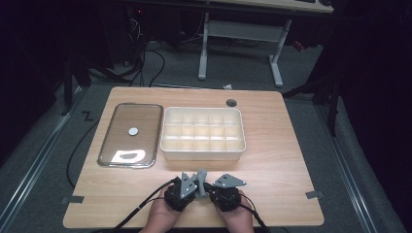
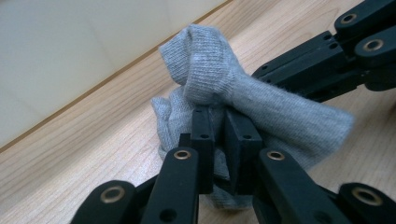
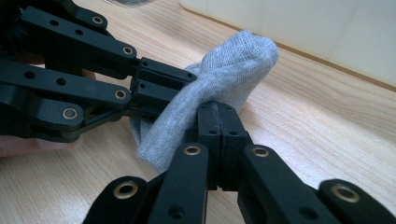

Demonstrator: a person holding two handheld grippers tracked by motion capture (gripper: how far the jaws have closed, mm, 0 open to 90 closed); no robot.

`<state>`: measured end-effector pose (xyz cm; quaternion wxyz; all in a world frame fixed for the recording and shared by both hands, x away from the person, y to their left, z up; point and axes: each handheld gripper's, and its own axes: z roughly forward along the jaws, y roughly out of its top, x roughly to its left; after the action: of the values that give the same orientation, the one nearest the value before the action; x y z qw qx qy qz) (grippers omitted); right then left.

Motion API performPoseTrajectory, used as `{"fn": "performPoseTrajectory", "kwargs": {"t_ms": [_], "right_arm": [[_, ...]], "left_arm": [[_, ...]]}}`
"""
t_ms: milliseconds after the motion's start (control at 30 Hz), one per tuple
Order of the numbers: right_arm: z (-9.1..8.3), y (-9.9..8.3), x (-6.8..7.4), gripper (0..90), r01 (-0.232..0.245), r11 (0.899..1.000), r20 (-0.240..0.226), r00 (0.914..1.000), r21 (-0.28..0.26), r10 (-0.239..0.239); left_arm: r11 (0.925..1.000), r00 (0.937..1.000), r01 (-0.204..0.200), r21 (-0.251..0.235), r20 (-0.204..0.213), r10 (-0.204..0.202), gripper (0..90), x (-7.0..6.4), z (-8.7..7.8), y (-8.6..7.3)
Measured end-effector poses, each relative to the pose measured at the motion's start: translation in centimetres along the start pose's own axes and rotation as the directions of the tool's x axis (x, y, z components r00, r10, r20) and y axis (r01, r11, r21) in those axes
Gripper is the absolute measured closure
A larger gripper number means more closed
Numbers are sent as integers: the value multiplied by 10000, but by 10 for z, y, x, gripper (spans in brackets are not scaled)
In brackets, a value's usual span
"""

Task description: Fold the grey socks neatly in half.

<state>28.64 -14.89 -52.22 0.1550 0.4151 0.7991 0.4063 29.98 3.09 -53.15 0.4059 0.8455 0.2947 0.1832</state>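
1. The grey sock sits near the front edge of the wooden table, about at the middle of this edge, held up between the two grippers.
2. The left gripper pinches the sock: its jaws are nearly closed with grey knit fabric between them.
3. The right gripper has its jaws pressed together on another fold of the same sock, and the left gripper meets the fabric from the side in the right gripper view.
4. Just behind the grippers stands a cream divider box with many small compartments; its front wall is close to the sock and blocks the way forward.
5. To the left of the box lies a clear lid with a metal-looking rim, flat on the table, with a small round white spot on it.
6. A round cable hole is near the back edge, behind the box.
7. The right part of the table, up to the right edge, is bare wood, and the front left corner also has open room.
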Motion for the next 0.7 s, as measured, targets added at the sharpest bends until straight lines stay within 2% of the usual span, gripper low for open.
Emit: {"fn": "performPoseTrajectory", "kwargs": {"t_ms": [200,300,367,400,433,467,500,533,567,600,633,667,700], "right_arm": [[-1,-2,-4,900,53,10000,-25,10000,-11,-53],[-1,-3,-5,900,46,10000,56,10000,41,-46],[-1,-3,-7,900,-53,10000,97,9999,41,53],[-1,-4,-7,900,-89,9999,115,9999,62,89],[-1,-4,-7,900,-89,9999,115,9999,62,89],[-1,-4,-8,900,-88,9999,131,9999,118,87],[-1,-5,-8,900,-75,9999,126,9999,114,73],[-1,-5,-7,900,-83,9999,138,9999,132,82],[-1,-5,-7,900,-46,9999,149,9999,134,44],[-1,-5,-7,900,-8,9999,166,9999,143,6],[-1,-5,-7,900,-8,9999,166,9999,143,6],[1,-4,-6,900,46,9998,218,9997,196,-50],[2,-3,-5,900,51,9997,261,9996,220,-57]], "left_arm": [[9999,9999,-52,143,-95,53,814,-3,0,4],[9997,9998,214,119,41,-215,781,-1,-2,5],[9991,9990,415,-87,162,-414,747,1,-7,6],[9977,9984,523,-426,227,-514,736,2,-14,7],[9977,9984,523,-426,227,-514,730,2,-14,7],[9943,9983,568,-897,134,-559,729,5,-25,6],[9930,9984,556,-1042,-38,-563,730,9,-30,5],[9934,9976,599,-981,-274,-628,735,13,-34,3],[9949,9952,786,-638,-538,-821,746,20,-35,0],[9952,9940,894,-393,-600,-916,757,24,-35,-3],[9952,9940,894,-393,-600,-916,767,24,-35,-3],[9953,9932,958,144,-683,-946,777,28,-31,-11],[9951,9937,949,289,-631,-930,782,27,-28,-15]]}}
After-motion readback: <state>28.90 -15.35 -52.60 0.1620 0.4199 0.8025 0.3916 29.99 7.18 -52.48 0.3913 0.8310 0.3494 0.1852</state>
